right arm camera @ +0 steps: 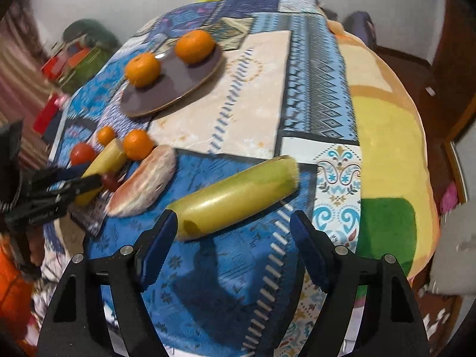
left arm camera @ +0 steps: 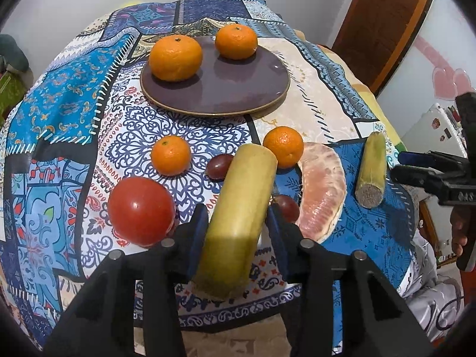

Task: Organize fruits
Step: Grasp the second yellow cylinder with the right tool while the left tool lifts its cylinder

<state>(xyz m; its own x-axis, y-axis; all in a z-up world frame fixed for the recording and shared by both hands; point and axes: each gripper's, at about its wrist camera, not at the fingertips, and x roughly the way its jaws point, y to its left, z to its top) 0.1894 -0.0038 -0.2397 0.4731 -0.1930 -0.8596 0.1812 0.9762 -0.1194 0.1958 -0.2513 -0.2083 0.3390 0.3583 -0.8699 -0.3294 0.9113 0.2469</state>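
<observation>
Beside the left claw (left arm camera: 236,232), grapes (left arm camera: 219,165)

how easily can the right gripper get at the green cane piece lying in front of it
Probably easily: the right gripper is open, the cane piece lies bare on the cloth just ahead, nothing between them.

- In the left wrist view the yellow-green cane piece (left arm camera: 238,220) between the left gripper's (left arm camera: 238,232) fingers (left arm camera: 197,235) covers part of two grapes (left arm camera: 219,165).
- The right gripper (left arm camera: 440,178) is cut by the right edge there; its fingertips are not seen.
- The right wrist view is blurred by motion; the pomelo segment (right arm camera: 142,184) and second cane piece (right arm camera: 235,196) have smeared edges.
- Things on the floor (right arm camera: 77,56) at far left are too blurred to name.
- The left gripper (right arm camera: 74,186) hides the near end of its cane piece.
</observation>
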